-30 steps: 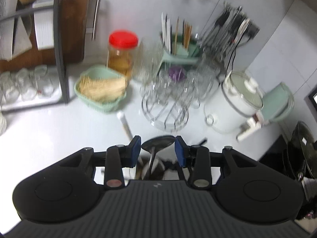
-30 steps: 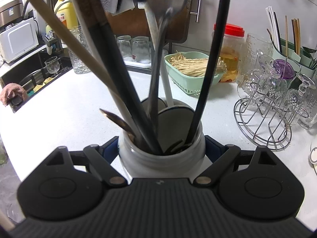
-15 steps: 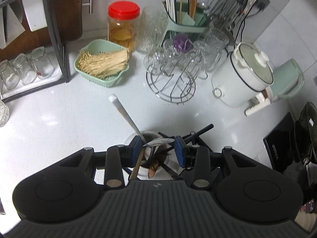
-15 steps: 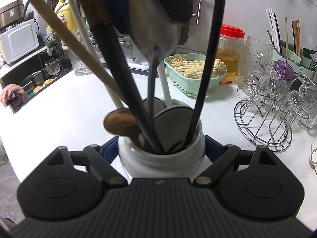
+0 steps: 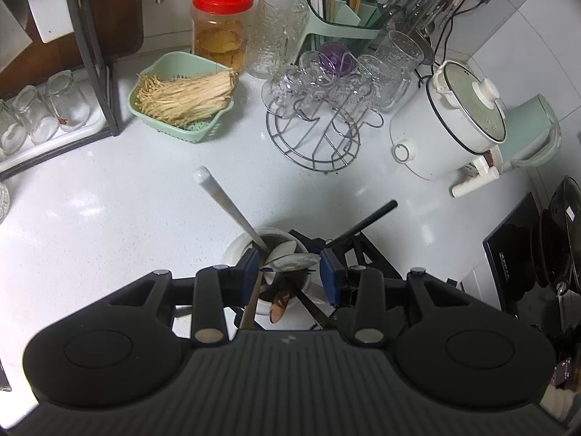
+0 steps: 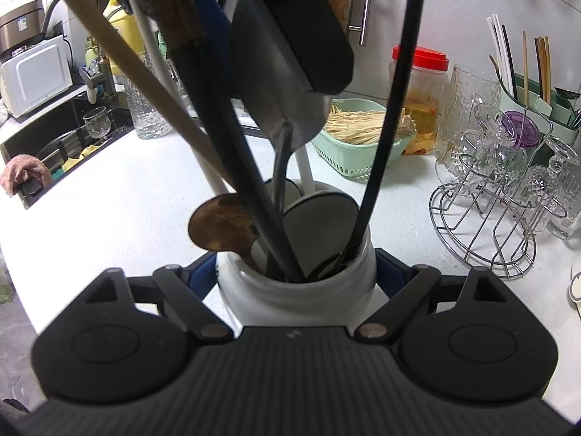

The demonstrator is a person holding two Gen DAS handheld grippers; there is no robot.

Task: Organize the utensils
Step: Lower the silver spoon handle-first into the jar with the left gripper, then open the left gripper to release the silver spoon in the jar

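Right wrist: right hand-held gripper (image 6: 296, 272) clamps white jar (image 6: 296, 290); left hand-held gripper (image 5: 289, 272) grips spoon (image 5: 292, 261), handle hidden.

Glossy white ceramic utensil jar (image 6: 296, 290)

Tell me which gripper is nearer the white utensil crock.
Right. The right gripper has its fingers on both sides of the white utensil crock, gripping its body. The left gripper is above the crock's mouth, shut on the metal spoon.
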